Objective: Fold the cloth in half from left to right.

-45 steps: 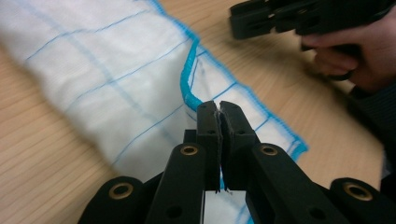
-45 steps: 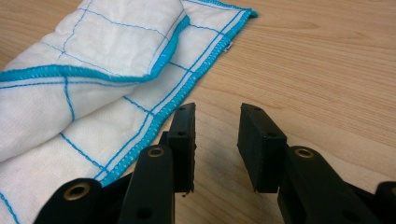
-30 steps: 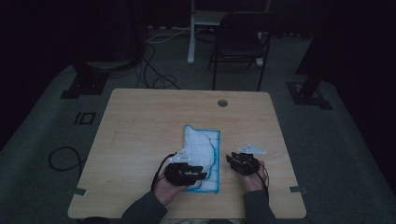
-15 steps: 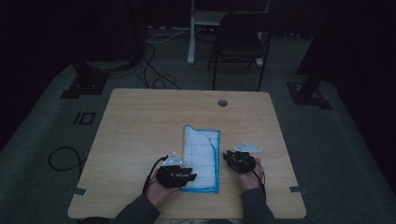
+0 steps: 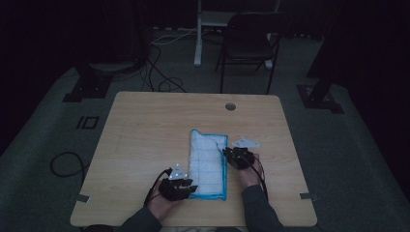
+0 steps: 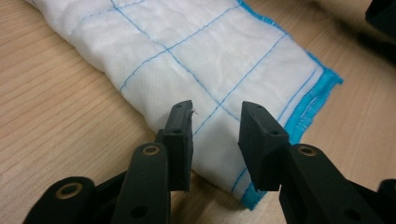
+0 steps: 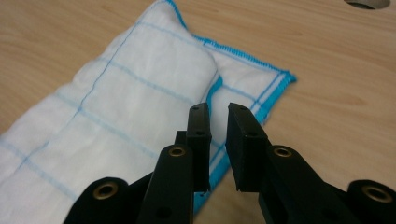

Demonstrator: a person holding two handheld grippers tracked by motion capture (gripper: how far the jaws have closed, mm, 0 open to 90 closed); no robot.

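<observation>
Folded white dishcloth (image 5: 208, 163) with blue grid and hem, mid-table (image 5: 145, 125), likely light, limp, best pinched at hems: left gripper (image 6: 215, 140) at its near corner, jaws apart; right gripper (image 7: 218, 140) at its right hem, jaws just narrowing, nothing clamped.

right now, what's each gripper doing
Left gripper: open, jaws over the cloth, holding nothing.
Right gripper: jaws have just been closing, narrow gap left, at the cloth's edge, nothing gripped.
</observation>
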